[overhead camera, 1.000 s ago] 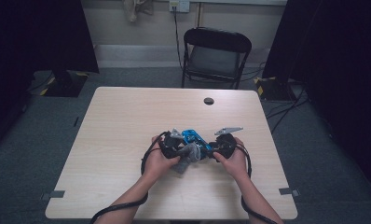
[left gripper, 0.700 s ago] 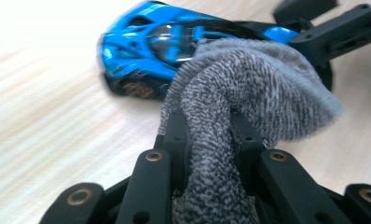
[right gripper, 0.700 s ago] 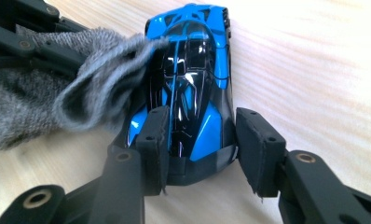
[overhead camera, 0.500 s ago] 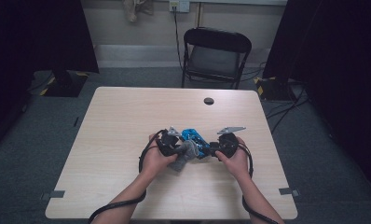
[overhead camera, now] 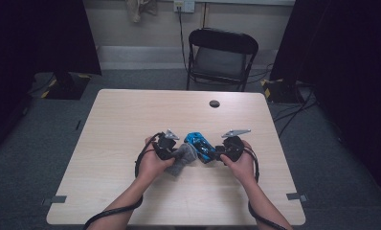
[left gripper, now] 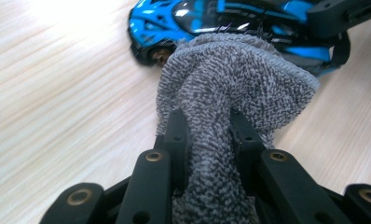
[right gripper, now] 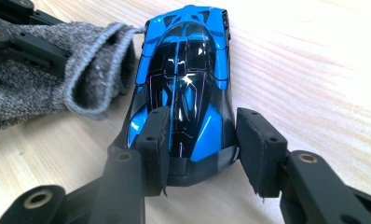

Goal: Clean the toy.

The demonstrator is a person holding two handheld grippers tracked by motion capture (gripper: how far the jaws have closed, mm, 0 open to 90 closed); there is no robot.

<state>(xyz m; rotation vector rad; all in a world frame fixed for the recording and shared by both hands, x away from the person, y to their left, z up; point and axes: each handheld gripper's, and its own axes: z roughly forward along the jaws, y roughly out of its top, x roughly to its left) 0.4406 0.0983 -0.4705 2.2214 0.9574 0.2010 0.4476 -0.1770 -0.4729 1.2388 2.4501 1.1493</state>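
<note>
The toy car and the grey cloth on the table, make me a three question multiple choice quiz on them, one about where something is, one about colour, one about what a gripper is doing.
1. Where does the grey cloth lie relative to the toy car in the right gripper view?
A. To its left, beside it
B. Draped over its roof
C. Far across the table

2. What colour is the car's body?
A. Red and white
B. Blue and black
C. Yellow

3. What is the left gripper doing?
A. Standing open above the table
B. Clamped on the car
C. Clamped on the grey cloth

Answers: 1 A, the cloth's open hem sits at the car's left flank. 2 B, glossy blue panels around a black top. 3 C, the left gripper view shows both pads pinching bunched cloth.
</note>
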